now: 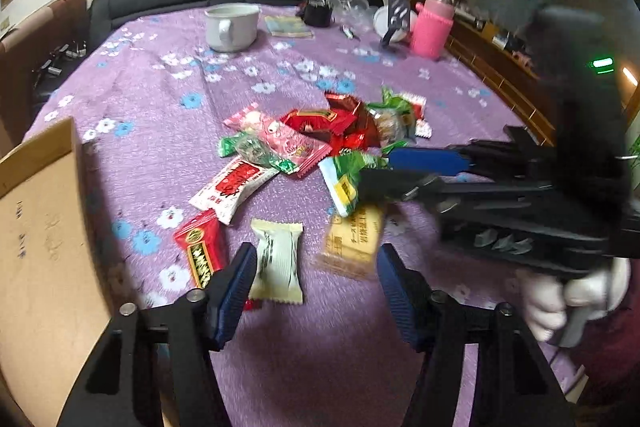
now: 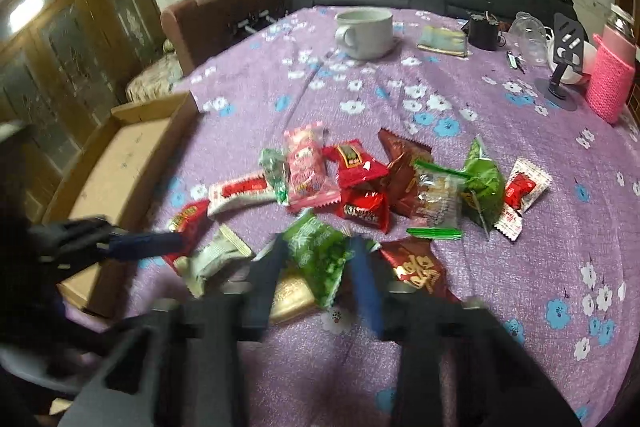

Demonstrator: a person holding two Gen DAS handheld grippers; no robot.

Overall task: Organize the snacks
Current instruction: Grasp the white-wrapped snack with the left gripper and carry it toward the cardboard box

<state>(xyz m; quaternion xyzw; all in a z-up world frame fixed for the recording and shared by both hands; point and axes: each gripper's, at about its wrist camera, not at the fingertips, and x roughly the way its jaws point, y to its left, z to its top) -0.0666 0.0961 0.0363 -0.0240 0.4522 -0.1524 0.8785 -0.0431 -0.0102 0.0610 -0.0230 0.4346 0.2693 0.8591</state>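
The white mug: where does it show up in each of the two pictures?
Left wrist view: the white mug stands far back on the purple cloth, upper left of centre.
Right wrist view: the mug stands far back, top centre.
Shared landmark: the pink bottle, off to its right.

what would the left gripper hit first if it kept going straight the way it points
Most likely the cream-white snack packet, lying between the open left gripper fingers on the purple tablecloth; depth is uncertain.

Wrist views – close, downward – same snack pile (image 1: pixel 320 143)
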